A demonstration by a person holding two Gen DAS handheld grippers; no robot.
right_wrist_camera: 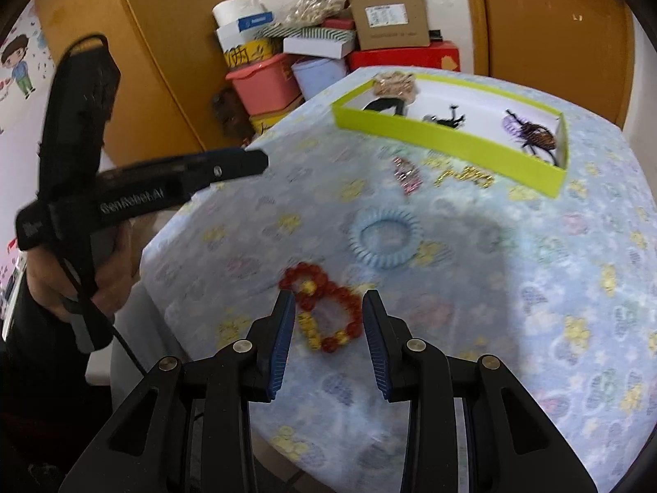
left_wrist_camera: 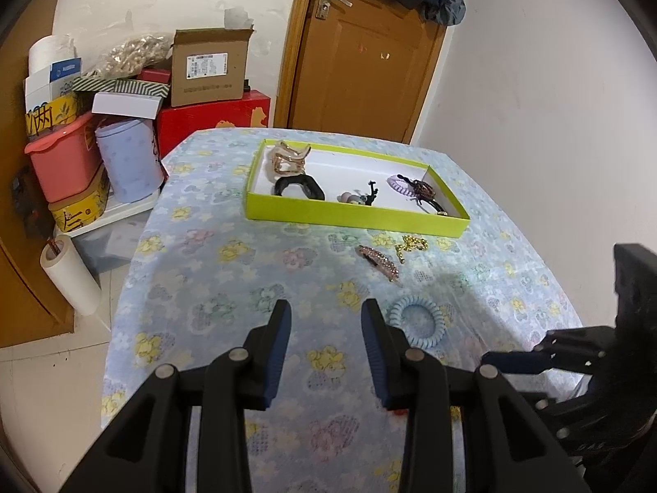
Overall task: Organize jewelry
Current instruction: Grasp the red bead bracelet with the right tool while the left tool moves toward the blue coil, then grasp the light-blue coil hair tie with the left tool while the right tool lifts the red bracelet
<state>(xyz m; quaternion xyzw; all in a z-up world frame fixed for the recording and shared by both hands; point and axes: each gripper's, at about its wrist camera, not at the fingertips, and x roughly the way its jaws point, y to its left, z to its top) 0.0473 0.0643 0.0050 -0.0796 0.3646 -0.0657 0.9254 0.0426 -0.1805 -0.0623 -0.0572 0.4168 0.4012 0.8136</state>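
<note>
A lime-green tray (left_wrist_camera: 353,215) (right_wrist_camera: 443,133) at the far side of the table holds hair claws, a purple coil tie and small clips. On the cloth lie a pink rhinestone clip (left_wrist_camera: 380,262) (right_wrist_camera: 408,174), a gold chain (left_wrist_camera: 410,245) (right_wrist_camera: 464,176) and a blue coil hair tie (left_wrist_camera: 419,325) (right_wrist_camera: 386,238). A red and yellow bead bracelet (right_wrist_camera: 328,312) lies near the table's front edge. My right gripper (right_wrist_camera: 328,320) is open, its fingers on either side of the bracelet. My left gripper (left_wrist_camera: 326,328) is open and empty, just left of the blue tie.
The table has a blue floral cloth (left_wrist_camera: 230,287). Left of it are stacked boxes, a pink bin (left_wrist_camera: 61,156), a lilac container (left_wrist_camera: 127,160) and a paper roll (left_wrist_camera: 70,279). A brown door (left_wrist_camera: 361,49) stands behind. The other gripper shows at each view's edge (left_wrist_camera: 607,349) (right_wrist_camera: 123,189).
</note>
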